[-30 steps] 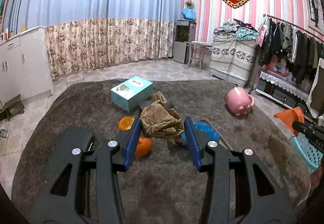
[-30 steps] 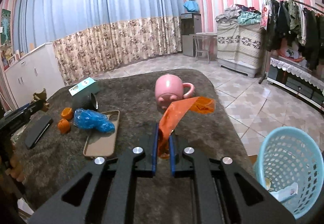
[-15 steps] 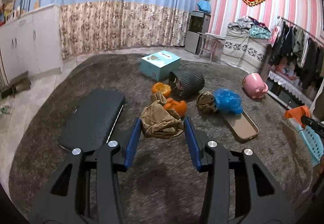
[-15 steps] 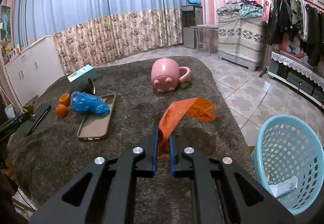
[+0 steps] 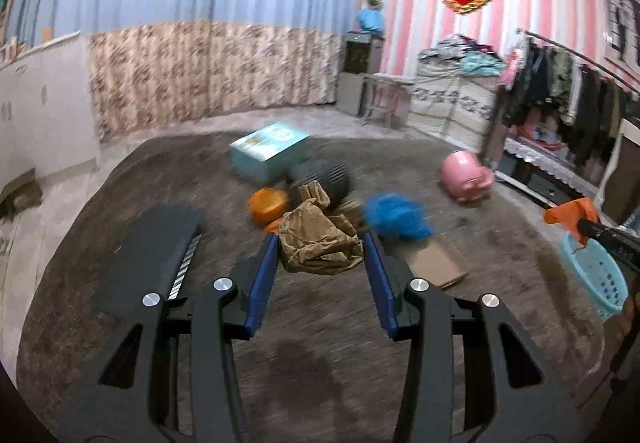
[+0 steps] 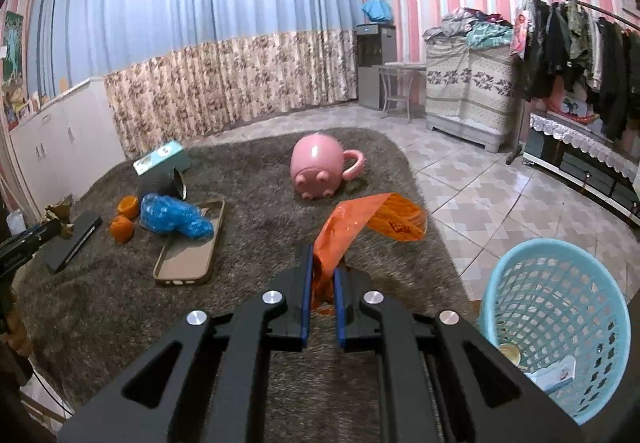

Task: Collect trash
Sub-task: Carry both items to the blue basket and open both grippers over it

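My left gripper [image 5: 320, 247] is shut on a crumpled brown paper wad [image 5: 318, 239] and holds it above the grey rug [image 5: 304, 355]. My right gripper [image 6: 322, 271] is shut on an orange plastic bag [image 6: 372, 221] that hangs forward over the rug's right edge. A light blue trash basket [image 6: 556, 327] stands on the tiled floor at the lower right, with some scraps inside. It also shows in the left wrist view [image 5: 598, 275]. A crumpled blue plastic bag [image 6: 174, 217] lies on the rug beside a brown phone case [image 6: 190, 251].
On the rug lie a pink pig mug [image 6: 320, 167], two orange pieces [image 6: 124, 217], a dark ribbed cup [image 6: 162, 183], a teal box [image 6: 162, 159] and a black flat device [image 5: 152, 255]. A clothes rack [image 6: 580, 43] and cabinet stand at the right.
The left gripper has lifted and swung right with the paper wad; its view is blurred. The right gripper has carried the orange bag closer to the basket.
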### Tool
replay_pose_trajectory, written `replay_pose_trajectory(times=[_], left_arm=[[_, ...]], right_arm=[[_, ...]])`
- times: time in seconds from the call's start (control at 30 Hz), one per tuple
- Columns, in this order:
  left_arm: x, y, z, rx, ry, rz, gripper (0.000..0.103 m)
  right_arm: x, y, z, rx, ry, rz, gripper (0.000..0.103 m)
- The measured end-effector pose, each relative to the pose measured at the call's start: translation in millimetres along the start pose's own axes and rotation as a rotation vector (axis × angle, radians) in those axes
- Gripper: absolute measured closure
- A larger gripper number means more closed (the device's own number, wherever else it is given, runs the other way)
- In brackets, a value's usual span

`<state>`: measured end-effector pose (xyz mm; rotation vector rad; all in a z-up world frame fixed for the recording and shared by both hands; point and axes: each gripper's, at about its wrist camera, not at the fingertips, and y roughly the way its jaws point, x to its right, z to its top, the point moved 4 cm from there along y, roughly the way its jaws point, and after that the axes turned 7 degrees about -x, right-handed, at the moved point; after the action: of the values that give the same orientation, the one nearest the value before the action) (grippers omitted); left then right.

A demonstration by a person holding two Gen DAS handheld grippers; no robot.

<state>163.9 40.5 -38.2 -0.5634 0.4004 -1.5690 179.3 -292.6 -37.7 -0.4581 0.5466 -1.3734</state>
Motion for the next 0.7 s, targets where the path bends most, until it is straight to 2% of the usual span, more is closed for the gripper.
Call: replay_pose_trajectory(times=[0.2, 0.33, 0.5, 0.7], left_arm=[[69, -2, 24, 0.045, 0.081, -0.107, 0.060], [117, 3, 32, 0.043, 0.121, -0.173, 0.060], [170, 10, 33, 0.043, 0.183, -0.228, 0.060], [222, 32, 29, 0.006, 0.224, -0.283, 0.060]], right_arm=[[30, -30, -6, 0.038, 0.034, -0.092, 0.093], [70, -55, -9, 0.075, 0.097, -0.198, 0.093], [118, -67, -17, 0.064, 0.137, -0.332, 0.093], [162, -73, -25, 0.041, 0.184, -0.419, 0.093]])
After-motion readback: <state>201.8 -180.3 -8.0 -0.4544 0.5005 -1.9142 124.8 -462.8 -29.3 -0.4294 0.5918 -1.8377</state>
